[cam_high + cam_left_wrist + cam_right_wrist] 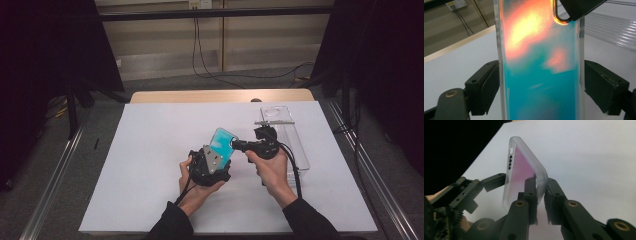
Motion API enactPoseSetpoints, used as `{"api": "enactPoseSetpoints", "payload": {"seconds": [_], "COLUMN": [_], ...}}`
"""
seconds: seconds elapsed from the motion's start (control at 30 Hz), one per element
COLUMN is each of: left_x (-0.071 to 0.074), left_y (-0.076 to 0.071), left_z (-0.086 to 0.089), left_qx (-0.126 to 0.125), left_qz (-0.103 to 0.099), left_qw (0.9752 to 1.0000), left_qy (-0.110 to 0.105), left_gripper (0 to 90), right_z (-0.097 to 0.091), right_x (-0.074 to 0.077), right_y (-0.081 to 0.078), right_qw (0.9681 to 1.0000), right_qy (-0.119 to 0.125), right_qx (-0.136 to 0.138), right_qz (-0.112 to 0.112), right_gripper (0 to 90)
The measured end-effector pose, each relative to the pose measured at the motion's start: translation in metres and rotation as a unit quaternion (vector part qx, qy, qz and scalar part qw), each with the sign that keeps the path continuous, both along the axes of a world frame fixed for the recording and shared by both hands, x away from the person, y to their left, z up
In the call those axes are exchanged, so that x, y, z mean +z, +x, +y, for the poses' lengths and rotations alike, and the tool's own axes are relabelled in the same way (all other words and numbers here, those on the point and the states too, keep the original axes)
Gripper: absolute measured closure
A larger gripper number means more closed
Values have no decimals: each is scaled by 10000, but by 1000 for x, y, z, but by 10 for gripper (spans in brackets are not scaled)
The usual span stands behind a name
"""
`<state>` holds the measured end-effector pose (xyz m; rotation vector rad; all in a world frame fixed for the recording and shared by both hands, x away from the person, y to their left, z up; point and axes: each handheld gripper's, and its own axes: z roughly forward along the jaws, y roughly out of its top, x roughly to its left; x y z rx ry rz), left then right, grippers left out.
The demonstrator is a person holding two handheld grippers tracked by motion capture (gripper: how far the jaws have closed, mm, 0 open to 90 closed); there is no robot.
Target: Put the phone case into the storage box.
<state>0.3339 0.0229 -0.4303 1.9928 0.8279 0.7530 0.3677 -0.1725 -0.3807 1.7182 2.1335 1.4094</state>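
Observation:
A phone case (223, 140) with a teal and orange shimmer and clear rims is held tilted above the white table cover (150, 150). My left gripper (219, 154) is shut on the phone case (541, 65) across its width, one pad on each long edge. My left gripper (541, 92) has its pads (490, 87) pressed to the rims. My right gripper (235, 145) comes in from the right and pinches the case's upper corner by the camera cut-out. In the right gripper view, my right gripper (541, 187) clamps the case (522, 167) at its rim, with the left gripper (474, 191) behind.
A clear plastic box (290, 145) lies along the right side of the cover, just behind the right hand. A wooden table edge (220, 95) shows at the back. Metal rails (55, 170) run along both sides, and cables lie on the floor beyond.

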Motion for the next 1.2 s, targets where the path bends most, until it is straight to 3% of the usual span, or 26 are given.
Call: {"api": "enactPoseSetpoints", "payload": {"seconds": [0.13,0.33,0.43,0.6,0.67,0.77,1.07,1.2], "left_x": [1,4,7,9,10,12,21,24], "left_y": [2,4,3,4,6,5,3,4], "left_z": [3,7,8,12,14,17,30,37], "left_qx": [47,-37,-126,-220,-228,-231,-260,-269], "left_qz": [-13,63,8,206,348,301,418,549], "left_qw": [10000,9993,9987,9970,9953,9951,9933,9908], "left_qy": [-77,-365,-499,-707,-880,-917,-1043,-1211], "left_gripper": [169,153,136,80,79,70,54,47], "right_z": [2,6,7,5,3,0,-9,-15], "right_x": [3,9,12,15,16,16,20,22], "right_y": [-3,-5,-6,-5,-5,-4,-4,-4], "right_qw": [9997,9992,9988,9984,9981,9978,9952,9939], "right_qy": [186,177,116,60,11,-48,-200,-228], "right_qx": [99,154,152,135,114,87,-3,-27], "right_qz": [-116,-329,-440,-546,-603,-651,-961,-1077], "right_gripper": [826,834,839,847,847,847,846,846]}}
